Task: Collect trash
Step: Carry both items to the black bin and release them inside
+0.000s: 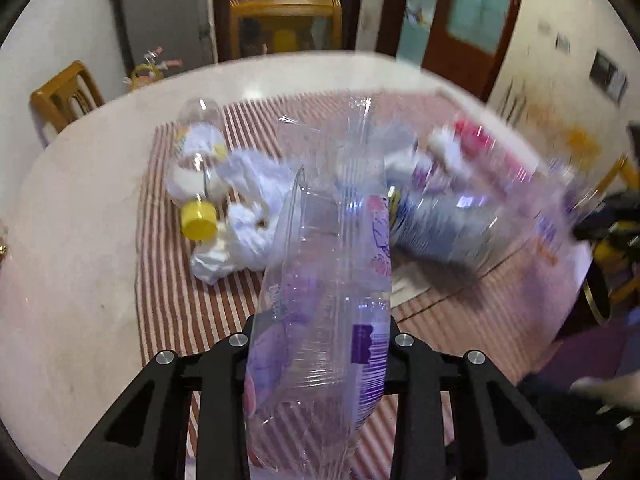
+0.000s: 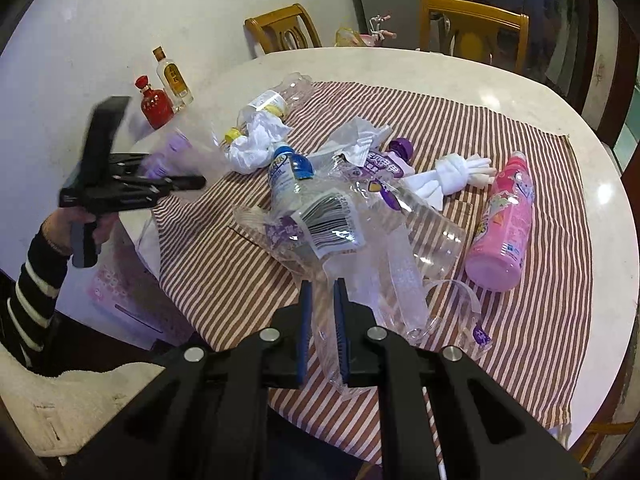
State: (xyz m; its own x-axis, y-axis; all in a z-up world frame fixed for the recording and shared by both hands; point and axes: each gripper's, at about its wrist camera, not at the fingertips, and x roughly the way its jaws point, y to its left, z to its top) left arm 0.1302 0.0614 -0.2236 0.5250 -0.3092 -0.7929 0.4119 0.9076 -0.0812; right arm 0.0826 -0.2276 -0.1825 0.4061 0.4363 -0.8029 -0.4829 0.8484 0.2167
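A striped cloth (image 2: 520, 320) on the round table (image 2: 616, 200) is strewn with trash. My right gripper (image 2: 323, 292) is shut on a clear plastic wrapper with a barcode label (image 2: 332, 224), its blue pads pinching the film. My left gripper (image 1: 320, 344) is shut on another clear wrapper with purple print (image 1: 320, 264), which hides its fingertips; it is seen from the side at the table's left edge (image 2: 192, 182). Lying loose are a pink bottle (image 2: 504, 224), a blue-capped bottle (image 2: 290, 176), a yellow-capped clear bottle (image 1: 196, 168), crumpled white tissue (image 1: 248, 216) and a knotted white tissue (image 2: 452, 174).
A red bottle (image 2: 155, 102) and a small glass bottle (image 2: 173, 76) stand at the table's far left by the wall. Wooden chairs (image 2: 284, 32) (image 2: 472, 28) stand behind the table. A striped sleeve (image 2: 32, 292) leads to the left gripper. A clear cup (image 2: 436, 240) lies near the pink bottle.
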